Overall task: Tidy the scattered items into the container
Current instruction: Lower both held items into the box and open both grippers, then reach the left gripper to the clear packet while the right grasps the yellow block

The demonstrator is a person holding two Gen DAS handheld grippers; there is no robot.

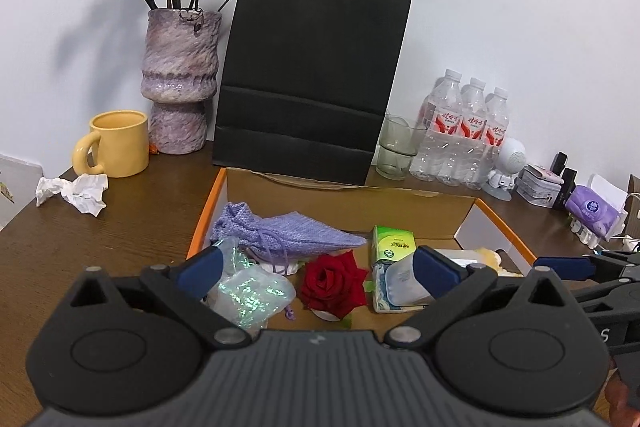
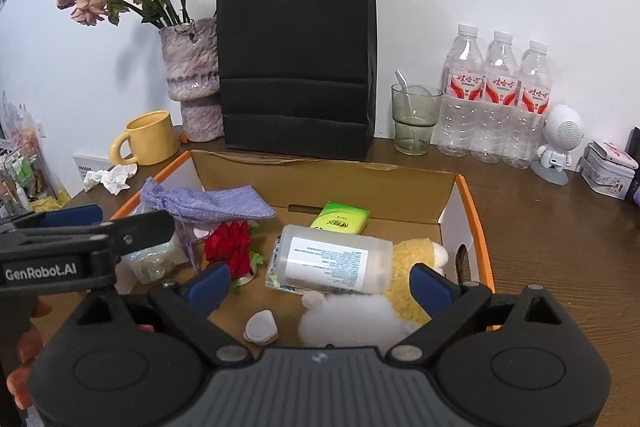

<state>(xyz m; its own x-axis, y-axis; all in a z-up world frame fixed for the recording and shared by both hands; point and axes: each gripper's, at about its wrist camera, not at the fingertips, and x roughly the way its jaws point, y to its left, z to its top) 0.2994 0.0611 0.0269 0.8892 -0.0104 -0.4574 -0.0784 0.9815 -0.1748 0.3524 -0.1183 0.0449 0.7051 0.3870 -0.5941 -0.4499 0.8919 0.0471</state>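
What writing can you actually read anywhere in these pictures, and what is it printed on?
"GenRobot.AI": white letters on the side of the left gripper.
"S": a lone white letter on the right gripper; the rest is cut off.
Water bottles: red labels with white characters, too blurred to read.
Green packet in the box: print too small.
Plastic bottle: white label, fine print unreadable.
Purple tissue pack: round logo, unreadable.

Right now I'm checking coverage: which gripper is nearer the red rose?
Left. The left gripper hangs open directly over the red rose; the right gripper sits to its right, over the white bottle.
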